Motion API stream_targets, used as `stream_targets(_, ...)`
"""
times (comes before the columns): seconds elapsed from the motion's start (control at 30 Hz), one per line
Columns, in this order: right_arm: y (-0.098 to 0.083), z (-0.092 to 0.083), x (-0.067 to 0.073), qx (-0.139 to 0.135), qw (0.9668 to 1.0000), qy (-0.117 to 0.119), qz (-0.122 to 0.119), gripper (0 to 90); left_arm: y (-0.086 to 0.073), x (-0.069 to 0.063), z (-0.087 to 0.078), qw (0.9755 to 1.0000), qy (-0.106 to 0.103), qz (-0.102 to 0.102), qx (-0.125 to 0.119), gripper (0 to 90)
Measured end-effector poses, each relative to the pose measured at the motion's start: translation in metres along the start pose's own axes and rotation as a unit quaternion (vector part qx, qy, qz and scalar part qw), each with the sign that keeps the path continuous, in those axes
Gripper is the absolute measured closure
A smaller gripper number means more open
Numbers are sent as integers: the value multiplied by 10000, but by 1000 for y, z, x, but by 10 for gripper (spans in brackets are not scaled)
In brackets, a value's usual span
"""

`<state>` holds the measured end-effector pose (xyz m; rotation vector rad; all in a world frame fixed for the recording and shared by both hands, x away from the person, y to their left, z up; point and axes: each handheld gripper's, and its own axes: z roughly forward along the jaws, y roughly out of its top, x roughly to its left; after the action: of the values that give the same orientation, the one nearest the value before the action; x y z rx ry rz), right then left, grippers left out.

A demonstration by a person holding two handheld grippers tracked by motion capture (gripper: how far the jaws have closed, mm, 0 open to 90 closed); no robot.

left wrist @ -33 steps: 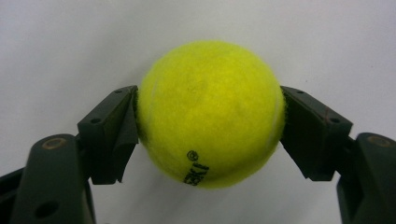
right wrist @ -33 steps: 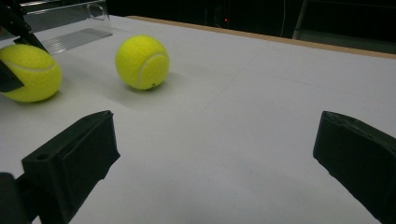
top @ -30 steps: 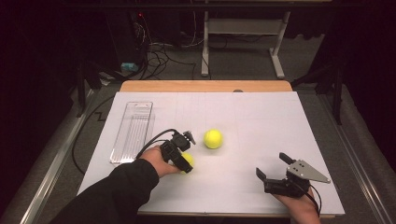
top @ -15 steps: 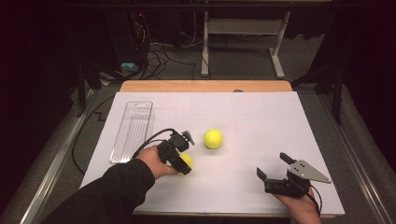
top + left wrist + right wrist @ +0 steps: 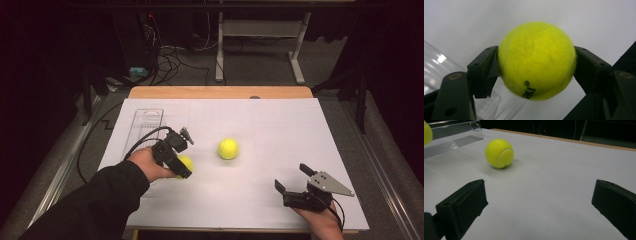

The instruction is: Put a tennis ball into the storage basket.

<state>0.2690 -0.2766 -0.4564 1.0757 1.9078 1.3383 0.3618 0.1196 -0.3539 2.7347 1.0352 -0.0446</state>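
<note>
Right, I'm mid-carry w/ the left claw [image 5: 186,161]: its jaws are pinching the held tennis ball [image 5: 536,60] on both flanks, pads pressed into the felt, and in the left gripper view the white sheet sits out of focus behind the ball, so I judge it's off the desk [image 5: 280,125]. The clear plastic tray [image 5: 146,122] lies just beside that hand, toward the left edge of the sheet; likely that's the drop spot, tho I can't be sure.

Next move, as I read it: swing the ball over the tray, lower, then open the jaws gently so it doesn't roll off. Grip is across the widest part, so it should hold.

Right claw [image 5: 294,181] is spread wide w/ nothing between the jaws, parked near the front right of the desk. The second ball [image 5: 499,153] rests on the sheet near the middle, well apart from both claws.

Held ball looks bright yellow-green, fuzzy, round and undented, w/ black printed lettering on its lower side, partly legible at best.
</note>
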Motion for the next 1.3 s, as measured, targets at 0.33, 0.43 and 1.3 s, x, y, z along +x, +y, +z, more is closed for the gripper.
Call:
stream_targets(0.33,0,0,0,5,10000,4,2,0,-8,26,-26,9994,204,-295,-25,268)
stream_targets(0.43,0,0,0,5,10000,3,4,0,-12,41,-36,9984,278,-481,-48,268)
stream_targets(1.3,-1,1,-1,20,10000,10,4,0,-31,115,-50,9872,610,-1466,129,268)
